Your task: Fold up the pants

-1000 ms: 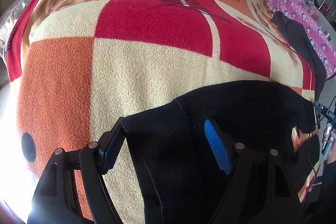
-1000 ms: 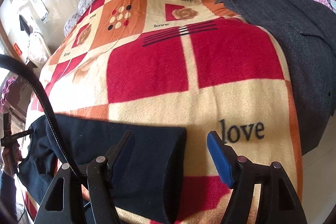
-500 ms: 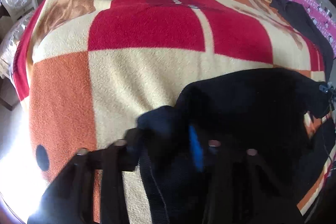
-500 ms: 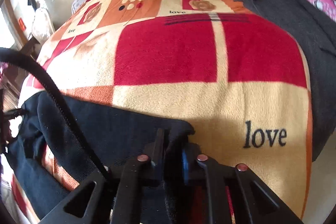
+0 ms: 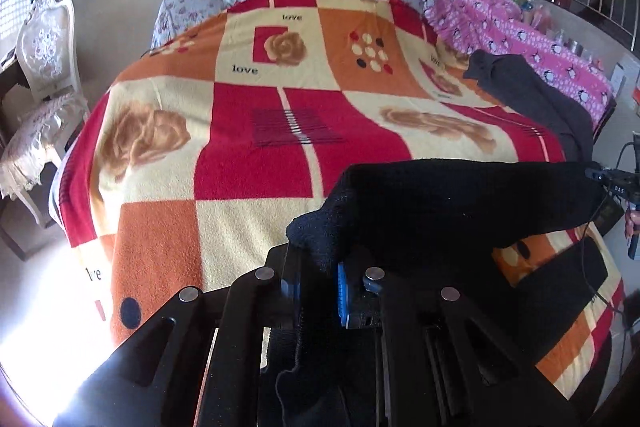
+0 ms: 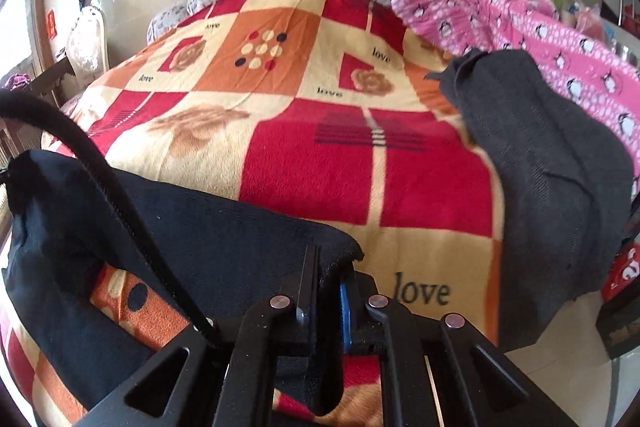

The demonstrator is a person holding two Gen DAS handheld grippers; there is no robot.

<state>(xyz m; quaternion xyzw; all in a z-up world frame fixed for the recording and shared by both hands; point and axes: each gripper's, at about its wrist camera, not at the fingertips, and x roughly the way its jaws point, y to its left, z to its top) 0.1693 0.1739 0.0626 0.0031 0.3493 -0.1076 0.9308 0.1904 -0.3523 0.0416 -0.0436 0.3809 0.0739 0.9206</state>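
Note:
The black pants hang stretched between my two grippers, lifted above the bed's near edge. My left gripper is shut on one bunched corner of the pants. My right gripper is shut on the other end of the pants, whose edge folds over the fingers. Part of the pants droops down onto the blanket below in both views.
A red, orange and cream patchwork blanket covers the bed. A dark grey garment lies on the right side, beside a pink penguin-print quilt. A white chair stands left of the bed. A black cable crosses the right wrist view.
Both grippers closed on the pants' ends and rose, lifting the black fabric off the blanket. Both views now look across the whole bed.

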